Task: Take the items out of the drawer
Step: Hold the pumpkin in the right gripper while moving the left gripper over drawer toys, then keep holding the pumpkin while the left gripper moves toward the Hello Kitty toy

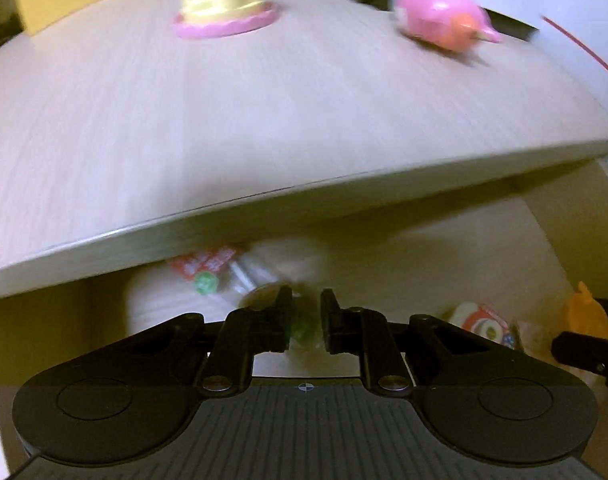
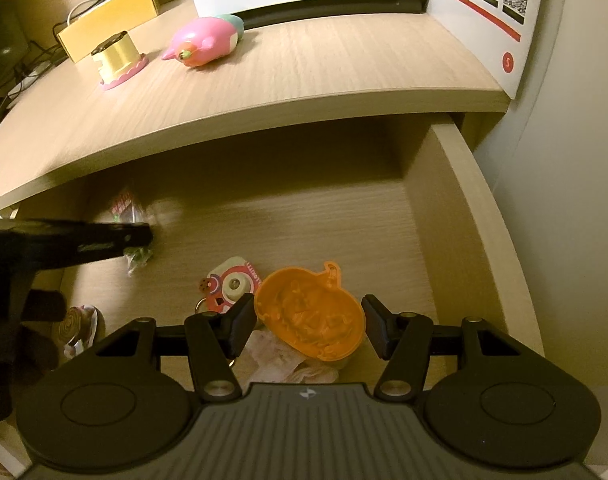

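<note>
The drawer (image 2: 484, 208) stands pulled out under the desk top (image 2: 304, 80). My right gripper (image 2: 308, 322) is low inside it, both pads against the sides of an orange pumpkin-shaped mould (image 2: 304, 308). My left gripper (image 1: 307, 320) reaches in at the left, its jaws narrow around a clear packet (image 1: 260, 276) with a red-and-white label and green bits. This view is blurred, so I cannot tell whether the pads press on it. From the right wrist view, the left gripper (image 2: 138, 236) comes in from the left with the packet (image 2: 138, 258) at its tip.
Inside the drawer lie a pink-and-white toy camera on a key ring (image 2: 232, 284), a pale crumpled packet (image 2: 280, 360) and a swirl-patterned item (image 2: 74, 320). On the desk top sit a pink toy bird (image 2: 204, 42), a yellow cylinder on a pink base (image 2: 118, 60), a yellow box (image 2: 108, 20) and a white carton (image 2: 484, 0).
</note>
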`<state>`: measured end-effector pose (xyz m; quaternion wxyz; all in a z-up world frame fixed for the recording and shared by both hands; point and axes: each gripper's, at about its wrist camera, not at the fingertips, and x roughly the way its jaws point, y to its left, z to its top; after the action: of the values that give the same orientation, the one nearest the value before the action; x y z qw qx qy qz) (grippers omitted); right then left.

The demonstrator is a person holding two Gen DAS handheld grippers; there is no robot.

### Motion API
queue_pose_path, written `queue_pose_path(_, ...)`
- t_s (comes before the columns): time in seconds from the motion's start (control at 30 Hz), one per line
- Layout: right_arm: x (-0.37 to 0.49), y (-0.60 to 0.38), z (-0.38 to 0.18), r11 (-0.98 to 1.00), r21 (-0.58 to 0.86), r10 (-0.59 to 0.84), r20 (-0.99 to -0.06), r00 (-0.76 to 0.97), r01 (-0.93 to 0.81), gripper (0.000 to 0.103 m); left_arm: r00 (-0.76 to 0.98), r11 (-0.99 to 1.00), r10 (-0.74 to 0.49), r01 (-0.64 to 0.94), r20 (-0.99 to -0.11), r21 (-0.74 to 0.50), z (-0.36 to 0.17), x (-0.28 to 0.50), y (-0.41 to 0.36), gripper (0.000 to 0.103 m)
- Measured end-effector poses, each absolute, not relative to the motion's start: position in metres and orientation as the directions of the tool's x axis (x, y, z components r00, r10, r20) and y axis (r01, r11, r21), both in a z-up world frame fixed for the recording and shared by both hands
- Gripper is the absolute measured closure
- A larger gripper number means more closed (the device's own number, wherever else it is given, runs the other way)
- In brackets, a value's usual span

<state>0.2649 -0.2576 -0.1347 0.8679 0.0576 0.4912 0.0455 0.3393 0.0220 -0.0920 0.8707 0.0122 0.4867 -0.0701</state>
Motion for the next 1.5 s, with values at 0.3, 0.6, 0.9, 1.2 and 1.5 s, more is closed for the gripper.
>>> queue_pose_path(0.3,0.265,-0.258,-0.137,0.986,0.167,0.160,-0.864,0.478,-0.027,0.045,0.505,0.970,-0.231,0.188,-0.832,-0.155,-0.079,0.308,0.022,0.082)
queue_pose_path(0.6,0.270,-0.258,-0.138,0.984,0.173,0.167,-0.867,0.470,-0.029,0.045,0.541,0.987,-0.056,-0.095,-0.839,-0.127,-0.057,0.300,0.063,0.083)
queue_pose_path(0.9,0.271,-0.254,-0.138,0.985,0.167,0.170,-0.875,0.454,-0.048,0.045,0.448,0.896,-0.232,0.445,-0.863,-0.010,-0.067,0.290,0.009,0.081)
queue_pose_path(1.2,0.265,-0.253,-0.136,0.988,0.139,0.154,-0.869,0.471,-0.066,0.045,0.409,0.757,-0.225,0.645,-0.884,0.106,-0.077,0.266,-0.026,0.083)
queue_pose_path(1.5,0.263,-0.254,-0.136,0.989,0.141,0.149,-0.871,0.469,-0.051,0.045,0.363,0.712,-0.270,0.698,-0.892,0.069,-0.067,0.256,-0.025,0.089)
